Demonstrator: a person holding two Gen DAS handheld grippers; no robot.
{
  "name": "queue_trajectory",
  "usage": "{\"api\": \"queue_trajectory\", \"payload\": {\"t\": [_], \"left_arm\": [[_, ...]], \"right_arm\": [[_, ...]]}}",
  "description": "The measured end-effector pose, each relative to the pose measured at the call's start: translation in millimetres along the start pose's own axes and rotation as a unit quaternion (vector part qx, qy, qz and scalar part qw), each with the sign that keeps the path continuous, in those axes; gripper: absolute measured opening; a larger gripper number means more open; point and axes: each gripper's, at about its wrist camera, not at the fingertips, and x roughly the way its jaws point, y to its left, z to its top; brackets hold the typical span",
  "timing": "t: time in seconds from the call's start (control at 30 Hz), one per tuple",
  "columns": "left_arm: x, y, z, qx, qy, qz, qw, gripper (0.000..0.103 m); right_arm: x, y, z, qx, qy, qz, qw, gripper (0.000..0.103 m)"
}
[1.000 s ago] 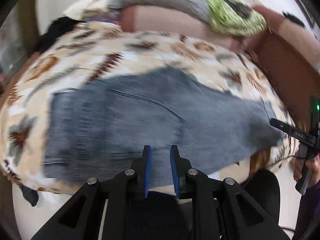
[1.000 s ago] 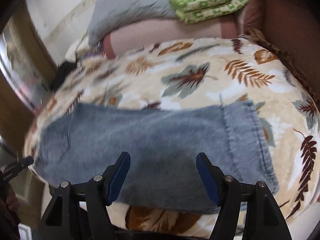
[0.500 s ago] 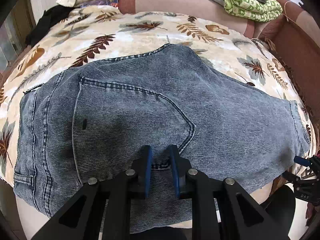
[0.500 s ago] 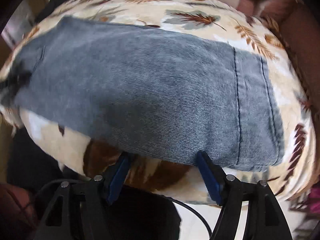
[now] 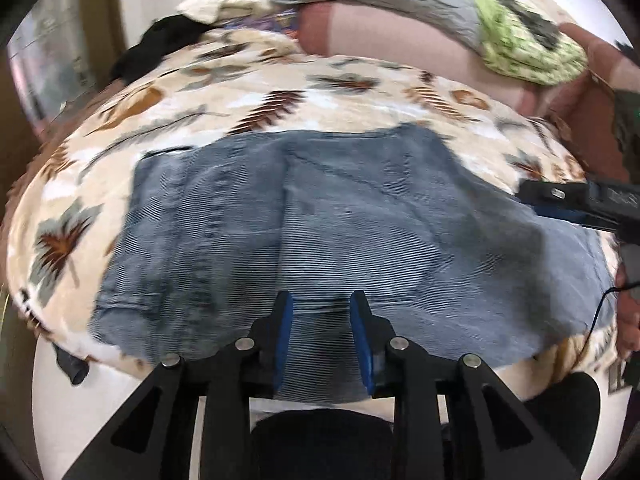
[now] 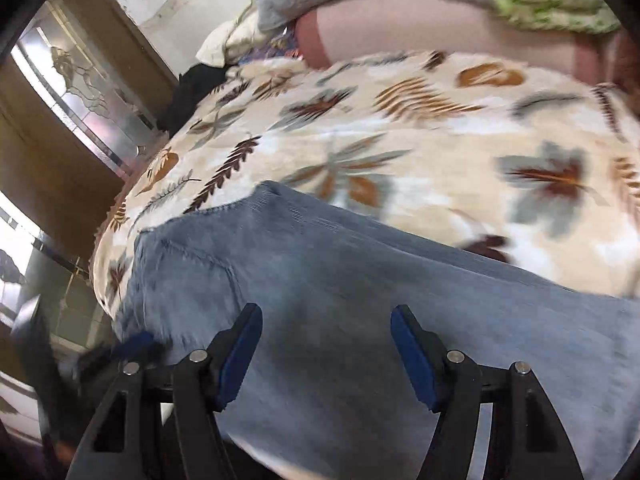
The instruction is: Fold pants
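Jeans [image 5: 320, 232]: flat on bedspread [image 5: 248, 92]. Left gripper [image 5: 322, 336], six o'clock: jaws opening, fabric apparently released. Right gripper [image 6: 326, 354]: wide, empty, now over the jeans' middle.

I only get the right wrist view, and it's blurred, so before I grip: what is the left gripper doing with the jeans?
Observer: The left gripper hovers over the near edge of the jeans. Its fingers are opening, with denim showing between them, unpinched.
Operator: Is the leg hem visible anywhere?
Observer: Yes. In the left wrist view the hem lies flat on the leaf-print blanket, just past the right gripper.
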Motion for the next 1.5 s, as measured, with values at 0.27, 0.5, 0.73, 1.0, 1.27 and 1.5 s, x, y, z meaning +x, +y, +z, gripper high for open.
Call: {"api": "queue_trajectory", "payload": {"t": [0.27, 0.5, 0.73, 1.0, 1.27, 1.5], "left_arm": [[19, 16, 5, -0.039, 0.013, 0.057, 0.9975, 0.044], [40, 12, 17, -0.027, 0.019, 0.098, 0.9947, 0.057], [45, 20, 11, -0.02, 0.0, 0.13, 0.9913, 0.086], [45, 19, 13, -0.036, 0.023, 0.14, 0.9892, 0.087], [47, 23, 12, -0.042, 0.04, 0.122, 0.9908, 0.09], [48, 21, 11, -0.04, 0.037, 0.123, 0.9909, 0.091]], "right_arm": [[109, 20, 23, 0.009, 0.036, -0.057, 0.998, 0.032], [86, -9, 39, 0.076, 0.006, -0.019, 0.997, 0.021], [-2, -47, -24, 0.081, -0.054, -0.003, 0.995, 0.025], [-75, -129, -82, 0.153, -0.038, -0.101, 0.982, 0.025], [-72, -162, -113, 0.196, -0.001, -0.131, 0.972, 0.029], [-86, -174, -141, 0.228, -0.012, -0.109, 0.967, 0.026]]}}
